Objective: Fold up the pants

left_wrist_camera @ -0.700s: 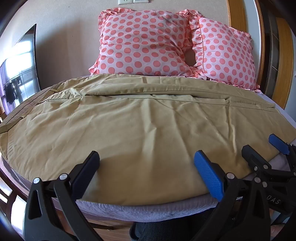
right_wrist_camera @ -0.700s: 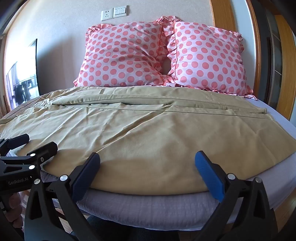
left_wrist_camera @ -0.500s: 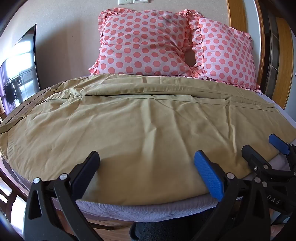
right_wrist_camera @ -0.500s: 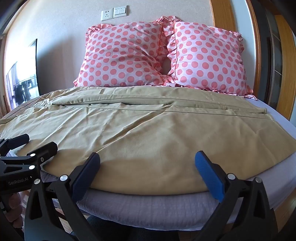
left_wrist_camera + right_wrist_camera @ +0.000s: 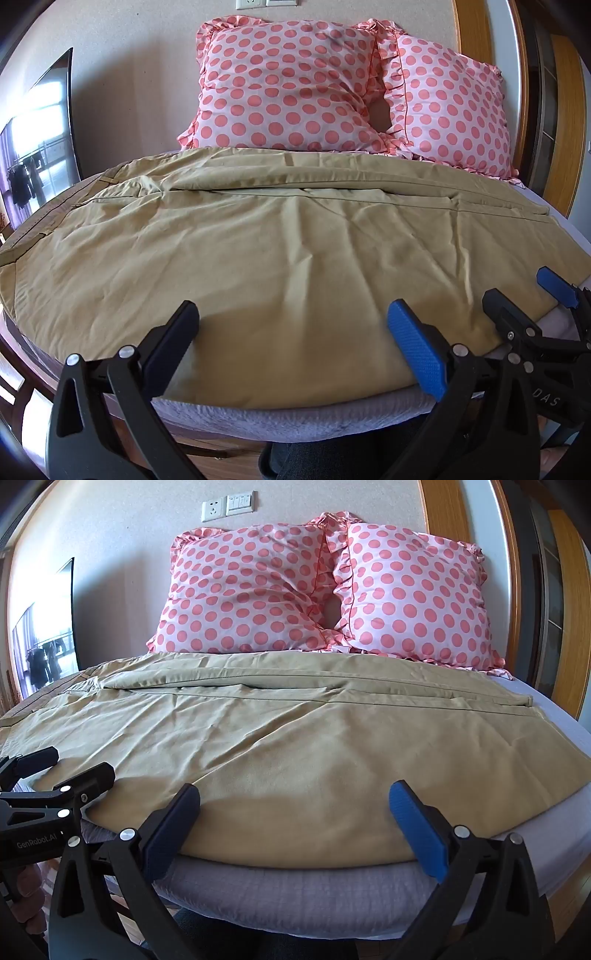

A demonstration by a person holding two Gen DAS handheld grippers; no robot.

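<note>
Khaki pants (image 5: 280, 243) lie spread flat across the bed, waistband at the left, leg hems at the right; they also show in the right wrist view (image 5: 295, 738). My left gripper (image 5: 291, 332) is open and empty, hovering over the pants' near edge. My right gripper (image 5: 293, 810) is open and empty over the near edge further right. The right gripper shows at the right of the left wrist view (image 5: 528, 299). The left gripper shows at the left of the right wrist view (image 5: 64, 766).
Two pink polka-dot pillows (image 5: 288, 88) (image 5: 410, 594) lean on the wall behind the pants. The grey bed sheet (image 5: 303, 893) shows along the near edge. A dark screen (image 5: 40, 144) stands at the left. A wooden frame (image 5: 569, 602) is at the right.
</note>
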